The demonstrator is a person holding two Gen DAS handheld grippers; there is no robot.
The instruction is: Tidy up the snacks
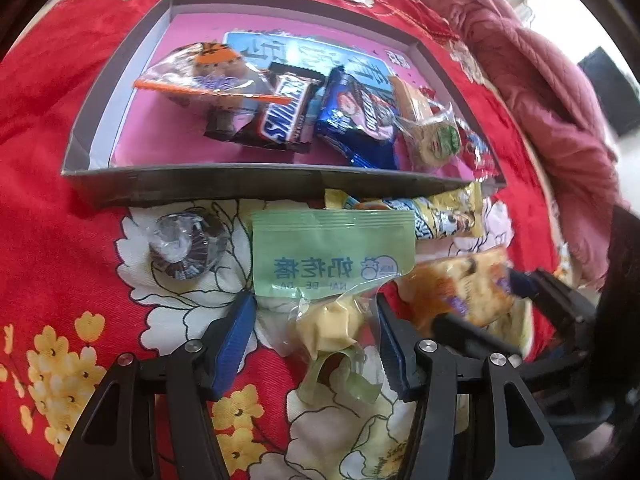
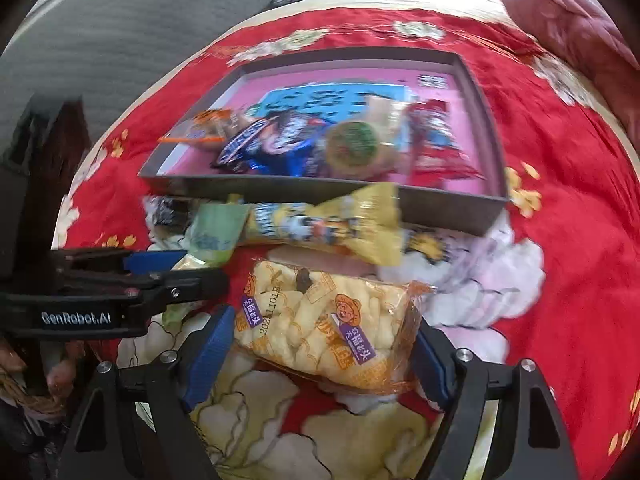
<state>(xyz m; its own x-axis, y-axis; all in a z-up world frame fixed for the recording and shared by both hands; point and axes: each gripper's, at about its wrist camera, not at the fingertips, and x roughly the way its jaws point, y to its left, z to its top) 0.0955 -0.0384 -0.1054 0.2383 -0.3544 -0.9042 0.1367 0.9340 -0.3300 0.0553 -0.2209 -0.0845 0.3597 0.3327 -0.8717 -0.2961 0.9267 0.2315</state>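
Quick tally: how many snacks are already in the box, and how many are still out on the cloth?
In the box: 5 (orange-striped bag, Snickers bar, blue cookie pack, green-label biscuit pack, red packet)
On the cloth: 4 (dark round candy, green pouch, yellow wrapper, rice cracker bag)
Total: 9

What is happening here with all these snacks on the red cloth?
A person with a gripper in each hand is sorting snacks into a grey box, which already holds several. The left gripper is open around a pale green packet. The right gripper is open around a yellow puffed-snack bag. A long yellow packet and a small dark wrapped snack lie on the floral cloth outside the box.
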